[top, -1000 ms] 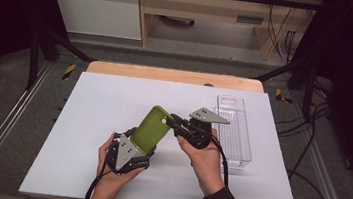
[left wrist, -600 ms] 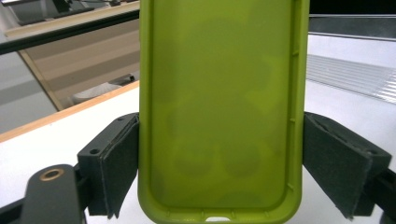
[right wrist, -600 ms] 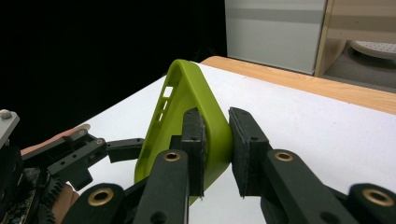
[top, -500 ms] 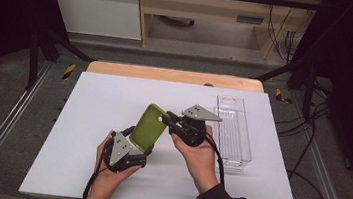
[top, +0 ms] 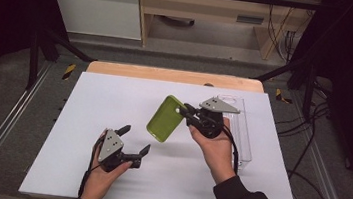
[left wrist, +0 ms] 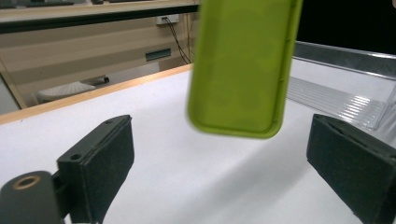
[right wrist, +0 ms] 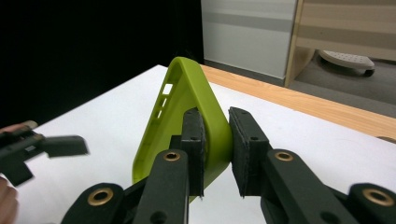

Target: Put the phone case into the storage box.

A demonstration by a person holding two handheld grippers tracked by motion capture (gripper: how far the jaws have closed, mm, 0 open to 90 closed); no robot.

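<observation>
At the lower left of the high view the left gripper point(top: 133, 142) rests low over the white surface point(top: 89, 99), its fingers spread with nothing between them, having just opened wider. At centre frame the green phone case point(top: 164, 119) hangs tilted above the surface, clear of the left gripper. Just right of it, the right gripper point(top: 186, 111) has its fingers pinching the case's upper edge, with a clear plastic tray point(top: 245, 137) at its right.

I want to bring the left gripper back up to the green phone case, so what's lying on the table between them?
Nothing: in the high view only bare white table separates the open left gripper from the green phone case, held up by the right gripper.
</observation>
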